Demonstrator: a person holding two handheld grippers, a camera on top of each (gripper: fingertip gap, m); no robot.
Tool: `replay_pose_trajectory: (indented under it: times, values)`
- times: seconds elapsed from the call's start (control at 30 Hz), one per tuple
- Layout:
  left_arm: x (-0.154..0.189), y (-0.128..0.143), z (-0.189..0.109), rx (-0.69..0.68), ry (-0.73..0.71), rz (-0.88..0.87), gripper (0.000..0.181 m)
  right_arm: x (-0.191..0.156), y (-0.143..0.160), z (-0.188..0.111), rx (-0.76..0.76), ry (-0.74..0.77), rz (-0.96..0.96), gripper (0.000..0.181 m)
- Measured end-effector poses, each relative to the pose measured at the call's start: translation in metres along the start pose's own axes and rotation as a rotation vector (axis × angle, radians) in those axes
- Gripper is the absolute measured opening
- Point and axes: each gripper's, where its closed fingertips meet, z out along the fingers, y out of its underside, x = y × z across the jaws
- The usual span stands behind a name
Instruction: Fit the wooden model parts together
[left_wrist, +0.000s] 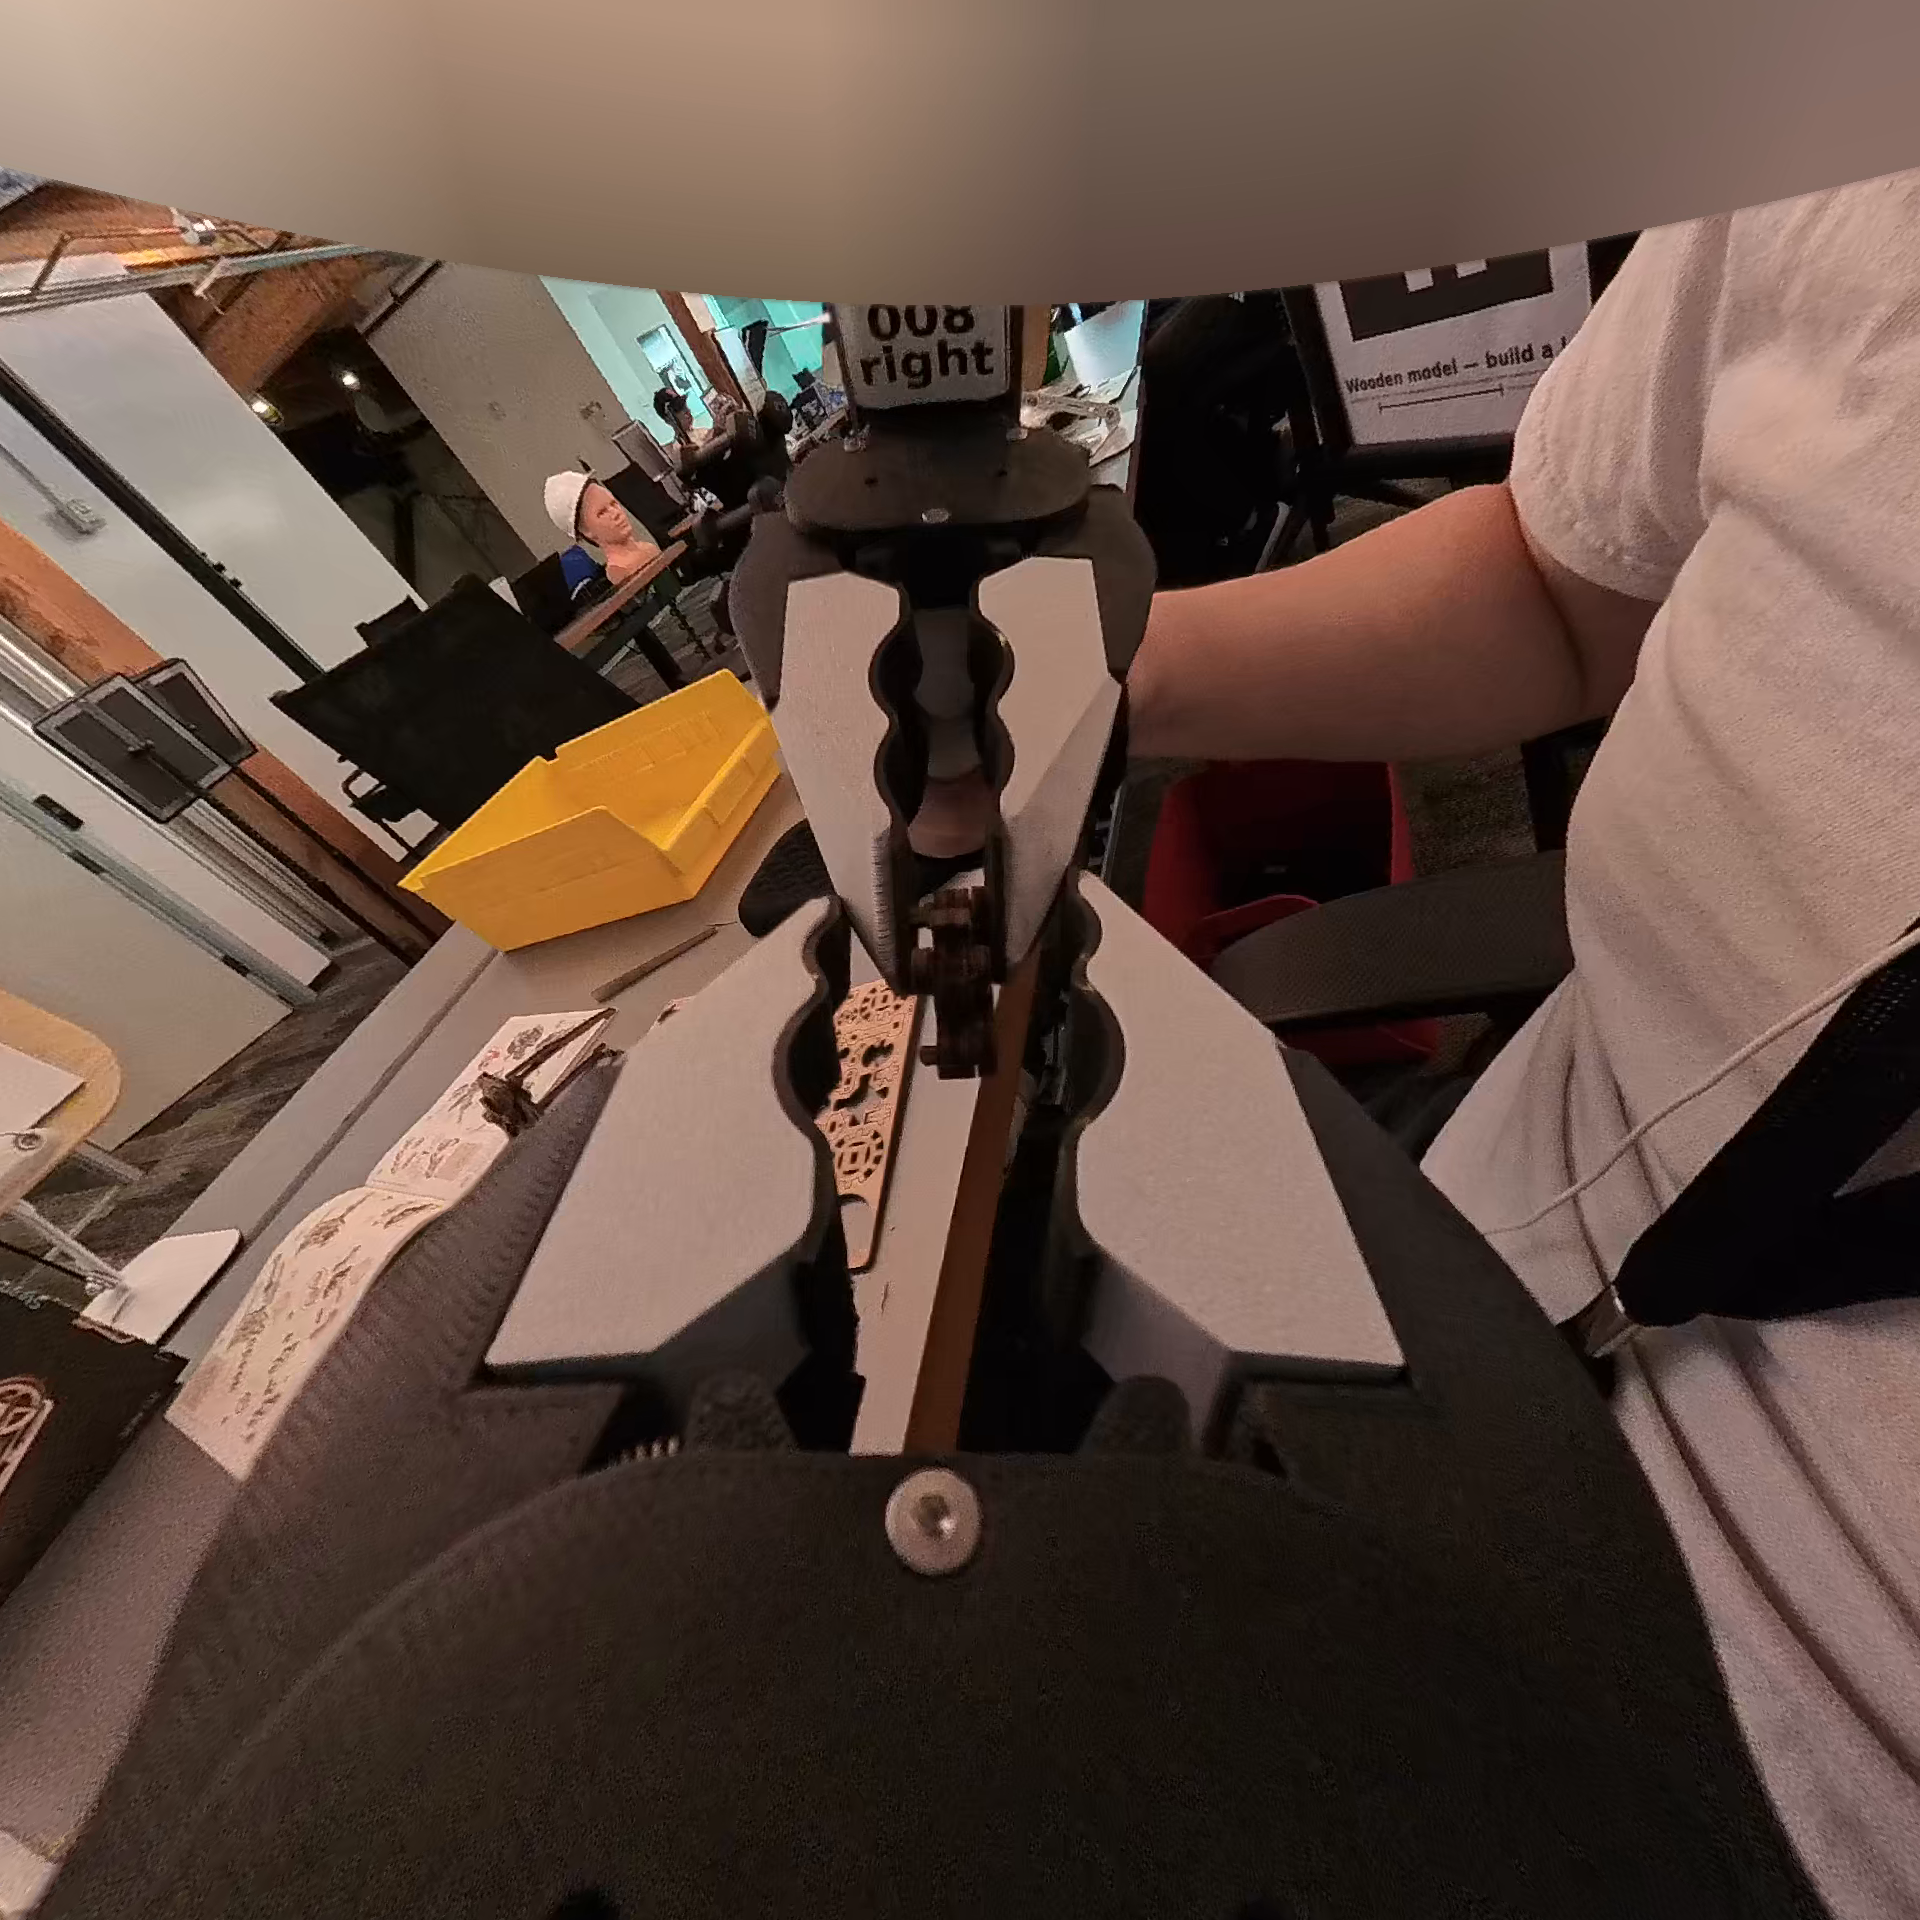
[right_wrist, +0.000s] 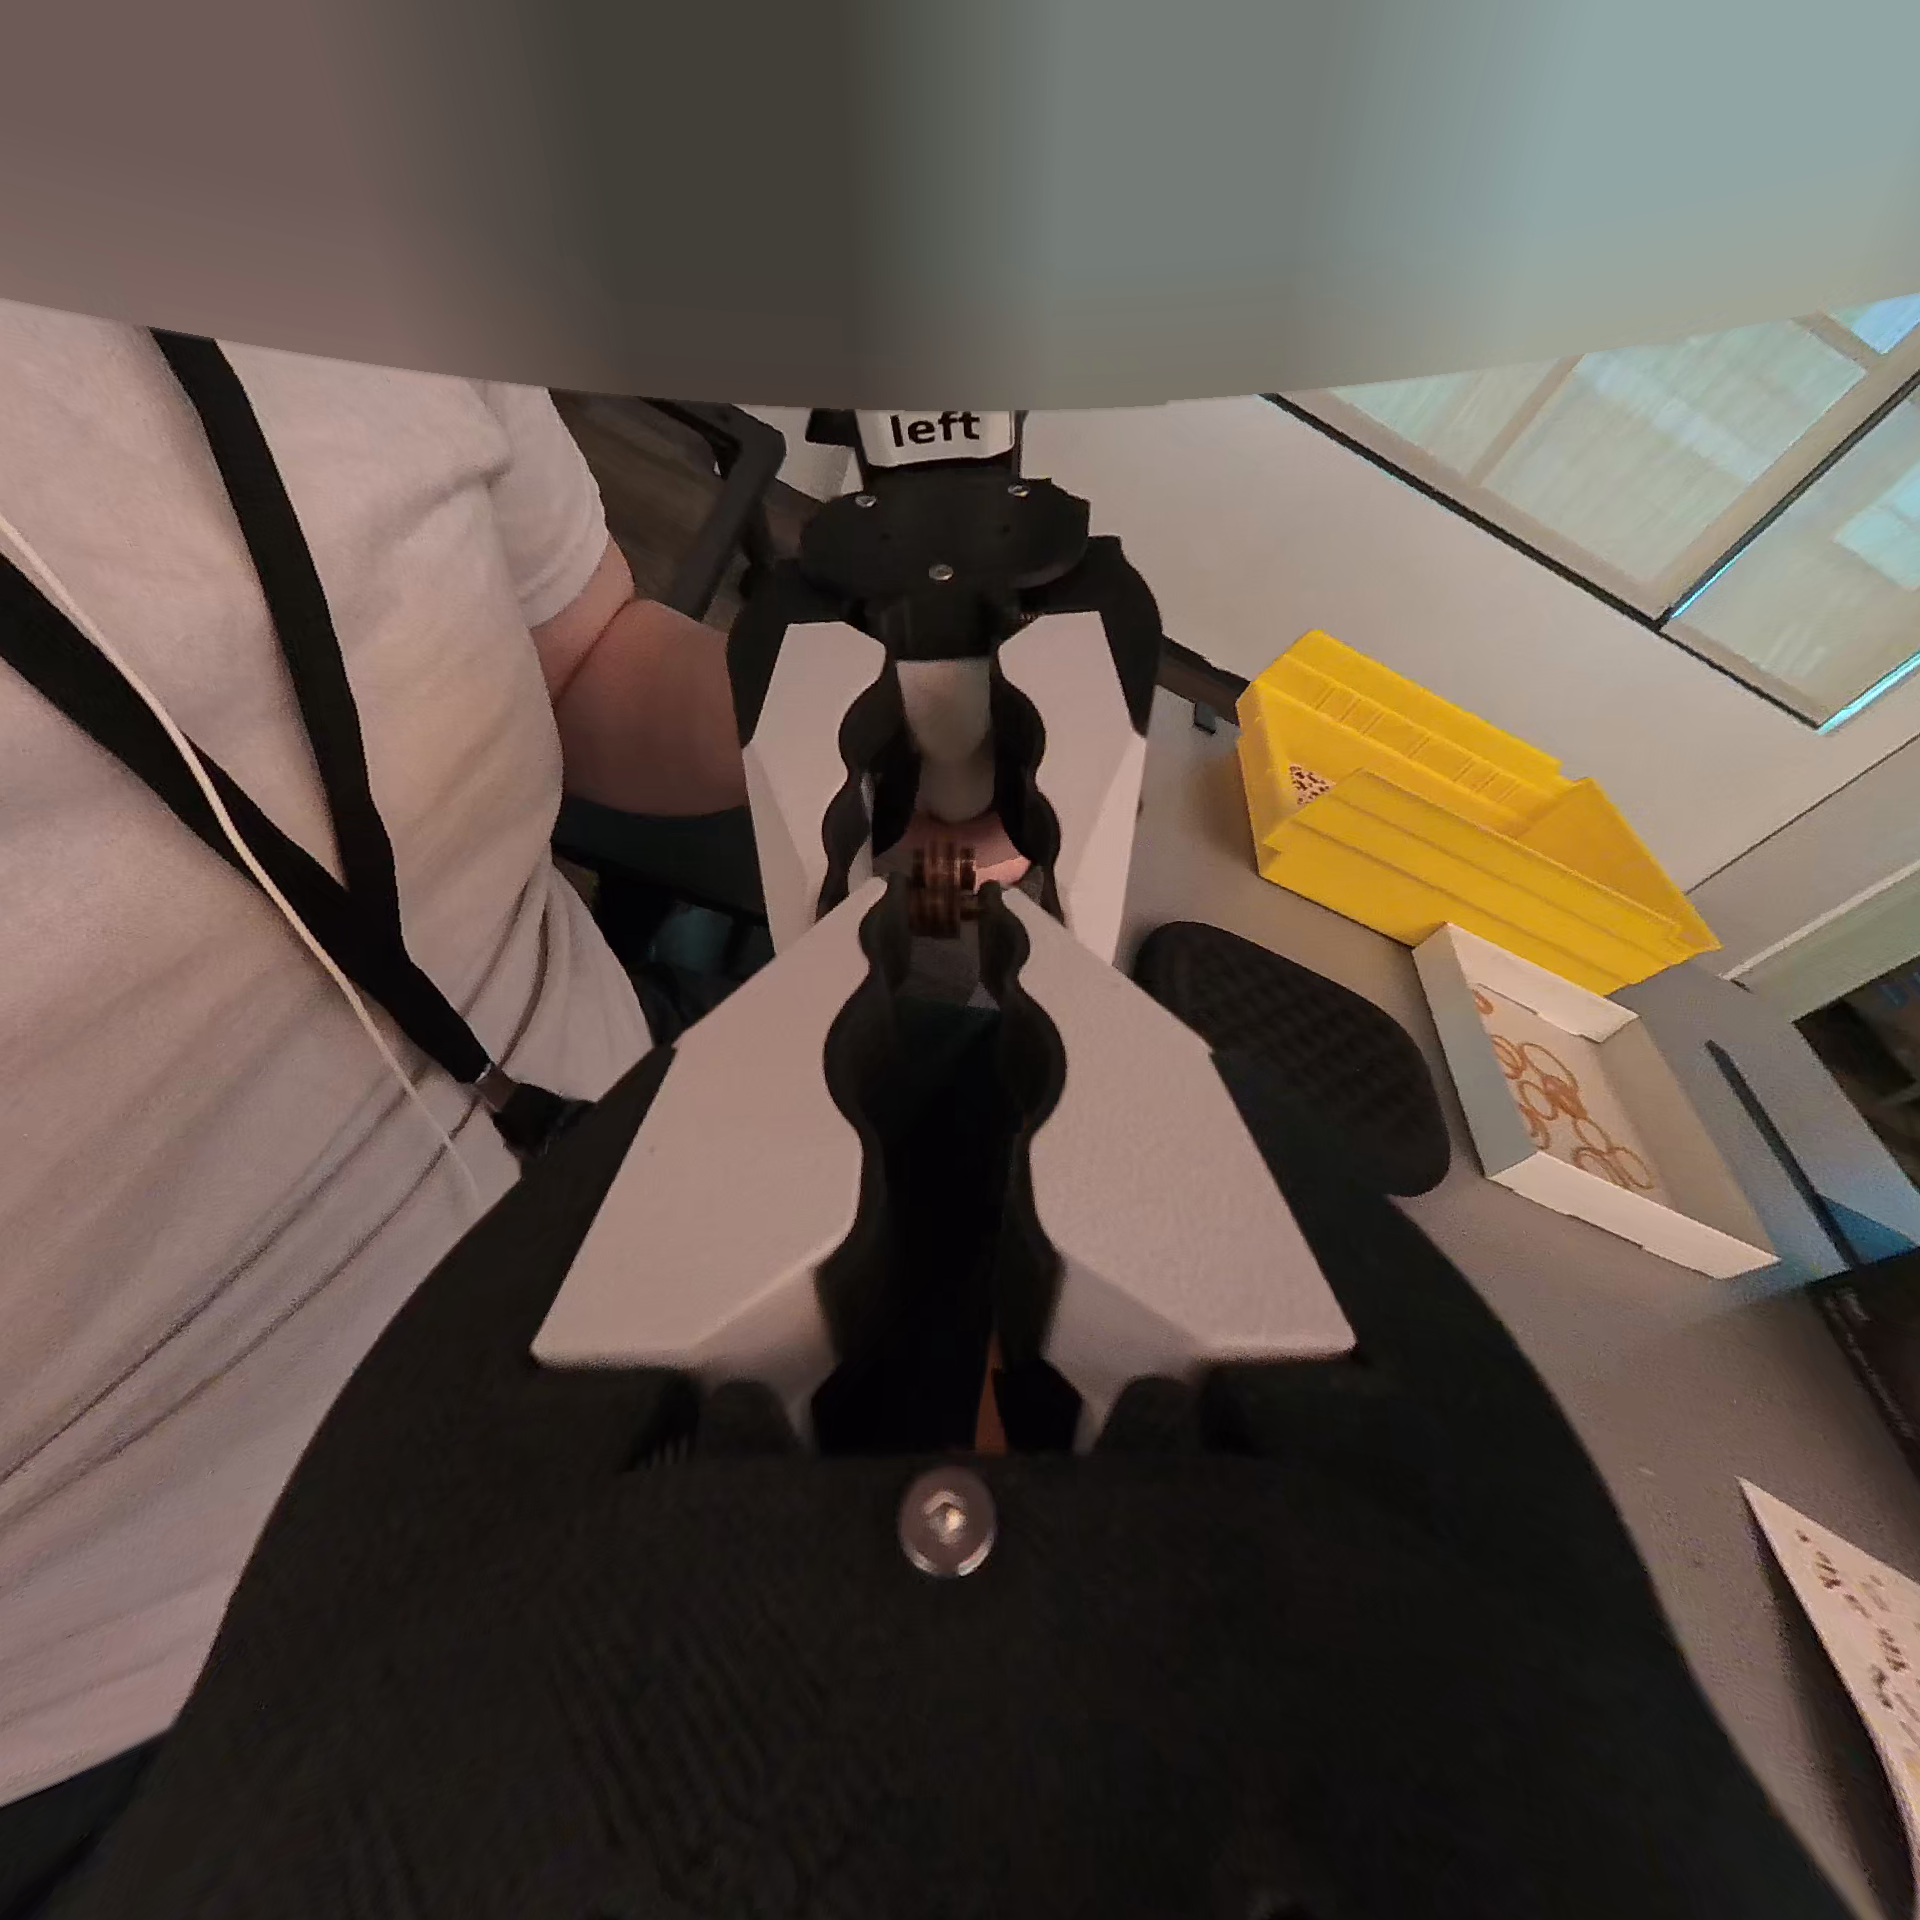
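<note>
In the left wrist view my right gripper (left_wrist: 945, 961) faces me and is shut on a small dark wooden gear assembly (left_wrist: 956, 1029), which hangs from its tips above the table edge. My left gripper (left_wrist: 956, 914) is open, and its fingertips straddle the right gripper's tips and the assembly without closing on them. In the right wrist view my right gripper (right_wrist: 940, 904) pinches the same layered wooden piece (right_wrist: 940, 878) at its tips. The left gripper's open fingers stand on either side behind it. How the assembly's parts join is hidden by the fingers.
A laser-cut wooden parts sheet (left_wrist: 862, 1101) lies on the grey table (left_wrist: 343, 1122) beside an open instruction booklet (left_wrist: 416, 1164) that bears a small dark model piece (left_wrist: 509, 1101). A yellow bin (left_wrist: 603, 821) and a white box of rubber bands (right_wrist: 1558, 1112) sit farther off. The person's torso (left_wrist: 1714, 831) is close. Only a small space, under 4 cm, lies between the two pairs of fingers.
</note>
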Motion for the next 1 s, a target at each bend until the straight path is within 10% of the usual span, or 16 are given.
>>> replay_pose_trajectory:
  times: [0.6,1.0]
  values:
    - [-0.003,-0.004,0.004,0.074,0.012,-0.149,0.039,0.009,-0.004,-0.007,0.139,0.059,0.091,0.013]
    - [-0.012,0.004,-0.013,0.098,-0.121,-0.020,0.003,0.017,-0.009,-0.016,0.164,0.071,0.158,0.013]
